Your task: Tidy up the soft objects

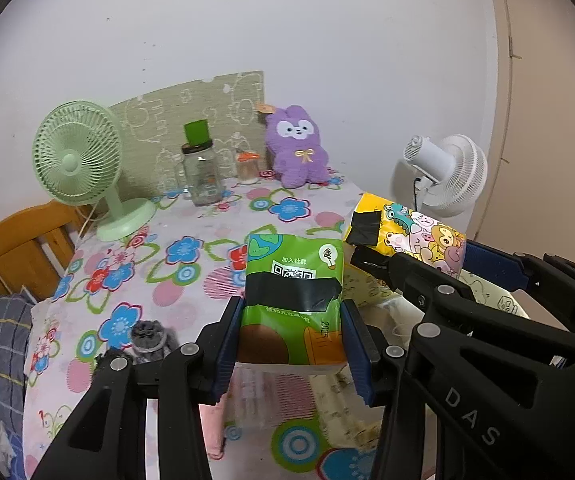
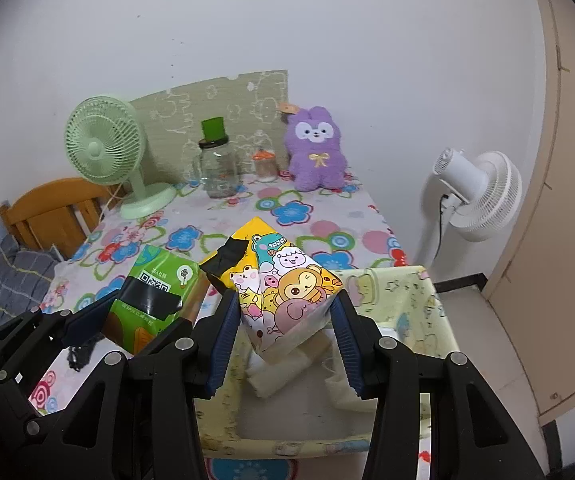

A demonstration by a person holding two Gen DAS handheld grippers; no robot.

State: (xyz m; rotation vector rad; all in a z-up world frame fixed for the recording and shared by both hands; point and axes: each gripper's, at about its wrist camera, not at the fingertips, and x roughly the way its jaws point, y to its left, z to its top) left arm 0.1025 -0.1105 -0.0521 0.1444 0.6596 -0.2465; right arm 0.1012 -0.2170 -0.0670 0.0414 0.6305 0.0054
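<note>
Table under a flowered cloth (image 2: 215,216) is filling most of both views; everything below is placed against it.

Pale yellow fabric bin (image 2: 419,312) is sitting at the table's near right corner, open top facing up, with some folded pale cloth lying inside.

Purple plush rabbit (image 1: 296,146) is sitting upright at the table's far edge against the wall, with the green desk fan (image 1: 77,152) at the far left and a glass jar (image 1: 199,174) between them. White fan (image 2: 475,196) is standing off the table's right side.

Left gripper (image 1: 291,334) is clamping the green tissue pack (image 1: 293,280) between its blue pads, holding it above the table's near edge, just left of the bin.

Right gripper (image 2: 285,326) is clamping the yellow cartoon tissue pack (image 2: 283,284) the same way, tilted, and holding it over the bin's open top.

Small grey sock (image 1: 151,338) is lying on the table near its left edge.
</note>
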